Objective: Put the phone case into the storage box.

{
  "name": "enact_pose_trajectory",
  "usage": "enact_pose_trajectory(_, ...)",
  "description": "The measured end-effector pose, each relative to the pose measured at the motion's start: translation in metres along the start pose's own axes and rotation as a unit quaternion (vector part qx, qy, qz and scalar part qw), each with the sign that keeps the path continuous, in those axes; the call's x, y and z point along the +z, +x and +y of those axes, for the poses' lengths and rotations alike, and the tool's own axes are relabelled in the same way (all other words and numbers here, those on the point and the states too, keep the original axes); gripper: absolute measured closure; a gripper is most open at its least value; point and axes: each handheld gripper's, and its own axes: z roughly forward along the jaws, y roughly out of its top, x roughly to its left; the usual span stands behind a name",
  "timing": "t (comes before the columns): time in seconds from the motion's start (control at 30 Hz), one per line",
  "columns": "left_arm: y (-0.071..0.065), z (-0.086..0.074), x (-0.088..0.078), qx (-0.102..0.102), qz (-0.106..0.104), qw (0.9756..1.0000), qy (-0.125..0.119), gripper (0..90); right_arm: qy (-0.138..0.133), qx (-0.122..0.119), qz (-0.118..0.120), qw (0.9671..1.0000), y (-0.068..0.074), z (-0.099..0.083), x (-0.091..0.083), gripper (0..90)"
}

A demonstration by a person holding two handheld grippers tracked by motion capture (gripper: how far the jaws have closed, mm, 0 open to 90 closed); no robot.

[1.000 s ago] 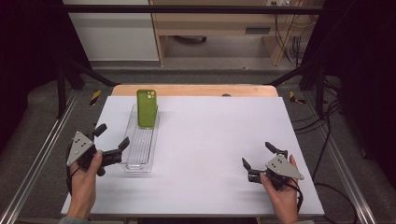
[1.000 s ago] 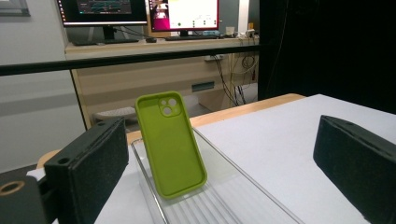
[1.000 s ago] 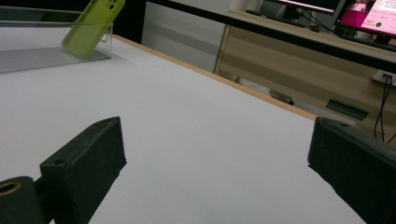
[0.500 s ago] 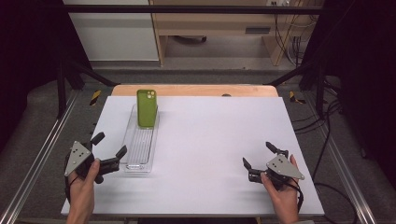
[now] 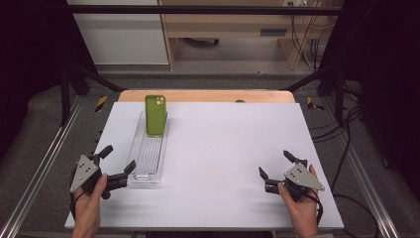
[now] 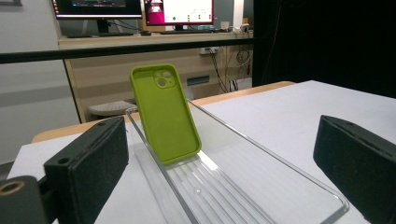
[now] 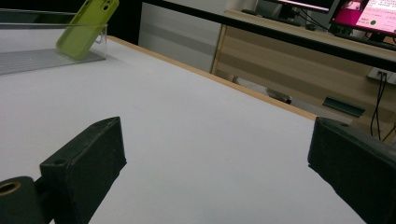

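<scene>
A green phone case [image 5: 155, 114] leans upright against the far end of a long clear plastic tray [image 5: 148, 163] on the left half of the white table. In the left gripper view the phone case [image 6: 164, 113] stands in the tray [image 6: 243, 172], camera cut-out at the top. My left gripper [image 5: 118, 158] is open near the table's front left, just short of the tray's near end, with nothing between its jaws. My right gripper [image 5: 278, 164] is open at the front right, empty. The right gripper view has the phone case [image 7: 86, 28] at its far left.
The white table top [image 5: 233, 144] has a wooden strip along its far edge [image 5: 208, 95]. Metal rails run down both sides of the table. A wooden desk with monitors [image 6: 177, 10] stands beyond the table, and cables hang at the right.
My left gripper has drawn back toward the front left edge, away from the tray's side. The right gripper has stayed put.
</scene>
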Motion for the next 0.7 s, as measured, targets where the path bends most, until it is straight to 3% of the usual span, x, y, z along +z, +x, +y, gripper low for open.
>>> enact_pose_trajectory(0.7, -0.007, -0.02, 0.0, 0.01, -0.011, 0.9998, 0.017, 3.1, 0.002, 0.008, -0.004, 1.0, -0.006, -0.003, -0.002, 4.3)
